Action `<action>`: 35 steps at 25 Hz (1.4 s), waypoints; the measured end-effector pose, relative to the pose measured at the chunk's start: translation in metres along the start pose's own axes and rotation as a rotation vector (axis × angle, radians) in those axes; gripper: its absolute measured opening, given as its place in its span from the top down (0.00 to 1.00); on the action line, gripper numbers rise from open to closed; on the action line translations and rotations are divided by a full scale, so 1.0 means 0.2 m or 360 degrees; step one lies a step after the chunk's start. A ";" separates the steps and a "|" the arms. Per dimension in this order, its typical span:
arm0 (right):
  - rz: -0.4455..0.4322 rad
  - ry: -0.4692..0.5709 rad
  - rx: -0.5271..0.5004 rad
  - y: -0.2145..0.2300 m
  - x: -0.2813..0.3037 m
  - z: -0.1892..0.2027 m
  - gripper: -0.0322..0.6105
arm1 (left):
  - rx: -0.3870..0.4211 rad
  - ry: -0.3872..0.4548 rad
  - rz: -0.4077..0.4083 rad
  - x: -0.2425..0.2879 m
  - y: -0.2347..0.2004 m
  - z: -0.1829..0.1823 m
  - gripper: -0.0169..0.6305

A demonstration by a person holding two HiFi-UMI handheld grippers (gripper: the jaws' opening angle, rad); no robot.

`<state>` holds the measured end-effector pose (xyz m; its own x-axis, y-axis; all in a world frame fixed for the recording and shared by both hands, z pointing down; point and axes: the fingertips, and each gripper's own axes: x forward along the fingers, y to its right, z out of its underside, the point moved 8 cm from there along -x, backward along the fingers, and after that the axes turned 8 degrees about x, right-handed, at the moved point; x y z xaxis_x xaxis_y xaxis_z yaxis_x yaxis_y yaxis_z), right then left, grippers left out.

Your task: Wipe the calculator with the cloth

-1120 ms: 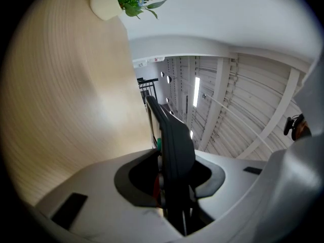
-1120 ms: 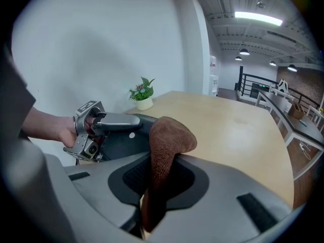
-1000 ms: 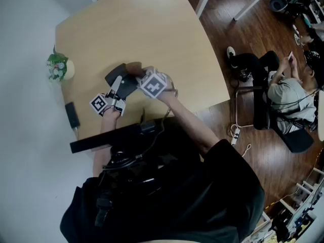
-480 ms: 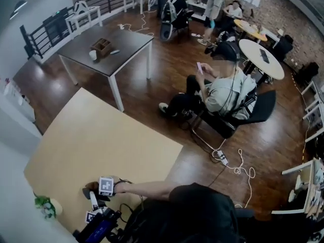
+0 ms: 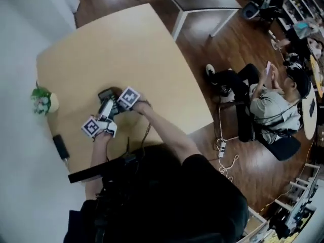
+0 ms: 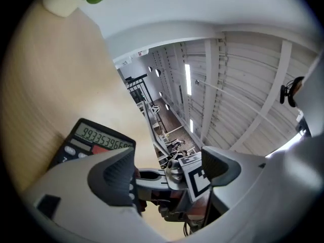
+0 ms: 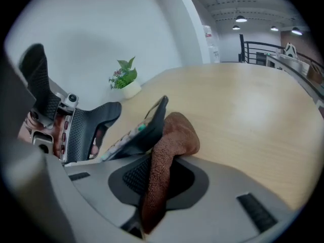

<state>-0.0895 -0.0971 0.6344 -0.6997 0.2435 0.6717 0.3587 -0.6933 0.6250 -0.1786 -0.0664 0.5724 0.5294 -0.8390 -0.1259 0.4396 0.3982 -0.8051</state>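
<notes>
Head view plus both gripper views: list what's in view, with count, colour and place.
light wooden table: 1, pale tan, beside white wall
black calculator: 1, black, digits showing, on table by the claws
brown terry cloth: 1, brown, in right claw, against calculator
small potted plant: 1, green, cream pot, table's wall edge
flat black slab: 1, black, table's near-left edge
seated person: 1, grey top, chair right of table
left claw: 1, grey, jaws just opened, nothing gripped
right claw: 1, grey, shut on cloth
</notes>
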 end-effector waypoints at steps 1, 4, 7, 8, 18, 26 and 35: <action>0.0185 0.0056 -0.0035 0.14 -0.07 -0.05 0.86 | -0.0020 0.0001 -0.0035 -0.01 -0.03 -0.01 0.35; 0.0405 0.0177 -0.0062 0.31 -0.17 -0.11 0.85 | -0.0168 0.0194 -0.0094 -0.24 -0.11 -0.06 0.36; 0.0364 0.0252 0.0042 0.33 -0.18 -0.05 0.85 | -0.0501 0.0564 -0.0169 -0.53 -0.29 -0.08 0.44; 0.0352 0.0287 0.0093 0.34 -0.19 -0.03 0.85 | -0.0588 0.0696 -0.0200 -0.62 -0.36 -0.08 0.44; 0.0415 0.0355 -0.0030 0.27 -0.11 -0.18 0.85 | -0.0866 0.1127 -0.0197 -0.84 -0.56 -0.01 0.53; 0.0135 0.0711 0.0625 0.21 -0.40 0.04 0.86 | -0.0681 0.0869 0.0073 -0.88 -0.46 -0.02 0.91; -0.0708 0.1193 0.0918 -0.39 -0.73 0.25 0.86 | -0.0509 0.0678 0.0289 -0.85 -0.15 -0.07 0.93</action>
<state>0.0152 -0.0441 0.5074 -0.9742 -0.2224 0.0390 0.0775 -0.1672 0.9829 -0.2930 0.0589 0.6101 0.2069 -0.8695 -0.4486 0.0917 0.4737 -0.8759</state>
